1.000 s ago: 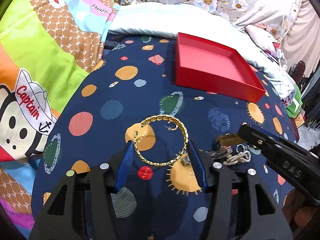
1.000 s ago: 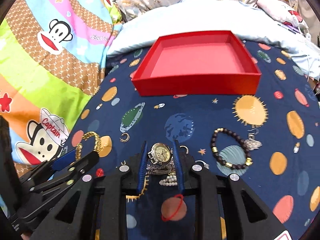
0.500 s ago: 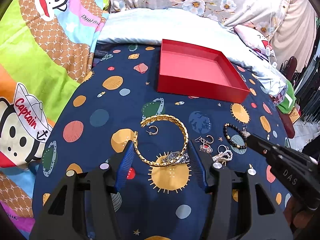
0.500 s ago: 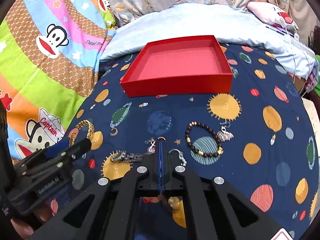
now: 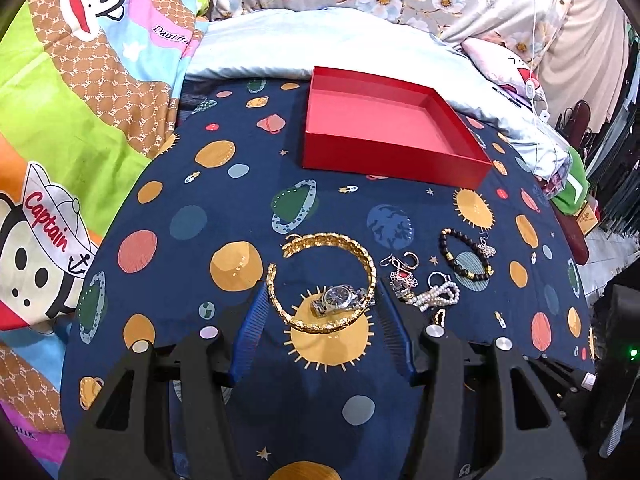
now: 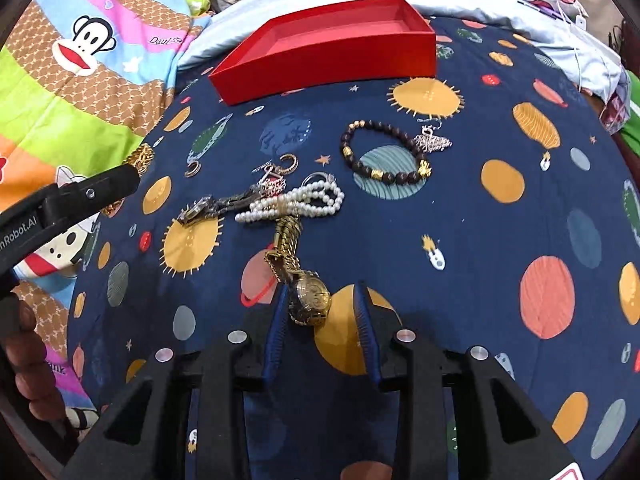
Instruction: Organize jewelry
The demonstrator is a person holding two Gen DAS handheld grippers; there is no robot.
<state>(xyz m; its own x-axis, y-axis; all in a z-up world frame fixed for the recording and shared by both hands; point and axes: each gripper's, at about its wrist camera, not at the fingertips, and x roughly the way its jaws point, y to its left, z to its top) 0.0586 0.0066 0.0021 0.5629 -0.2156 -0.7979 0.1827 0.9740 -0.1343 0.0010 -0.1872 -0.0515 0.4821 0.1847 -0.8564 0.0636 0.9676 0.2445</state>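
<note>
- The left gripper (image 5: pixel 322 312) held the gold bangle (image 5: pixel 324 280) between its pads, above a silver watch (image 5: pixel 338 300) on the blanket; a light hold could let the bangle slip out.
- The right gripper (image 6: pixel 322 312) was opening around the gold watch (image 6: pixel 310 296); its left pad seemingly touched the case, so the trailing strap could snag the pearl bracelet (image 6: pixel 296 204).
- The red box (image 5: pixel 384 132) stood empty, well apart.

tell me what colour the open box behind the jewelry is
Red all over, walls and floor; the open box shows best in the left wrist view.
</note>
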